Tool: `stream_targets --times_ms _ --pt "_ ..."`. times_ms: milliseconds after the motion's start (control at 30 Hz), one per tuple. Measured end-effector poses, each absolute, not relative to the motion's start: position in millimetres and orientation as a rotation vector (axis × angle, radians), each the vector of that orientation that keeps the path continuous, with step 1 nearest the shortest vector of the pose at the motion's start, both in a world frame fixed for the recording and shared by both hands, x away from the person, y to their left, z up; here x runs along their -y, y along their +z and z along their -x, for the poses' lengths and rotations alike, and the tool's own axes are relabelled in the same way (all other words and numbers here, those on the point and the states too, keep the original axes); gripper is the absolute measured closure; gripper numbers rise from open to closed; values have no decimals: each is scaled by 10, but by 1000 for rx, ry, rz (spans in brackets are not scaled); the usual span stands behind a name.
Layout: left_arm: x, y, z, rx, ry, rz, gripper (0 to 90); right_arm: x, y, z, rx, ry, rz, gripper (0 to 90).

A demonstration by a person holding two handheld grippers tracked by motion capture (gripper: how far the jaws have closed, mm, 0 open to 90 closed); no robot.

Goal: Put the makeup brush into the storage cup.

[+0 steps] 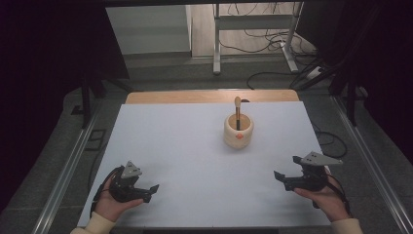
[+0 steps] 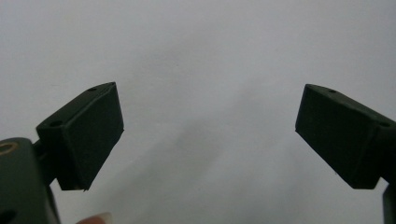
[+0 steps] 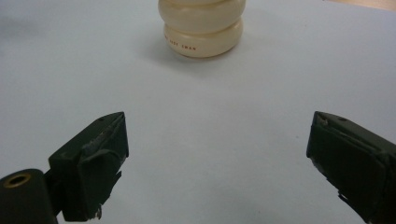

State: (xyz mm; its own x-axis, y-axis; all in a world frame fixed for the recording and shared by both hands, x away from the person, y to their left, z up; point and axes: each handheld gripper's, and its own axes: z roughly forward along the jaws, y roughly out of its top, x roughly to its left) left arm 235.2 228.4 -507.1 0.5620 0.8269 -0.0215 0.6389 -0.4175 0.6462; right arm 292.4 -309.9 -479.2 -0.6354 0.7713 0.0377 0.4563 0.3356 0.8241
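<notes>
The cream ribbed holder (image 1: 238, 130) stands upright on the white table sheet (image 1: 185, 161), right of centre toward the far edge. A brush (image 1: 237, 113) stands in it, its long axis close to vertical, pale rounded end up, dark handle down inside the rim. An orange mark faces the near side.

From the holder, the right gripper (image 1: 285, 179) lies at about 4 o'clock, well apart; the left gripper (image 1: 150, 191) at about 8 o'clock, farther off. Both sit low near the table's near edge, jaws spread wide, holding nothing. In the right gripper view the holder (image 3: 201, 29) stands ahead, slightly left of the jaw gap.

Judgement: approach not yet begun. The next move calls for the right gripper to advance and rise to the brush's exposed end, or to square on the holder's body.
</notes>
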Motion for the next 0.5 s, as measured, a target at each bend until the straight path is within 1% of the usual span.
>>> stream_targets --times_ms 500 --pt "-2279 -5070 -2364 -1168 400 -2188 90 3078 -4785 -2926 -2250 1202 -1069 58"
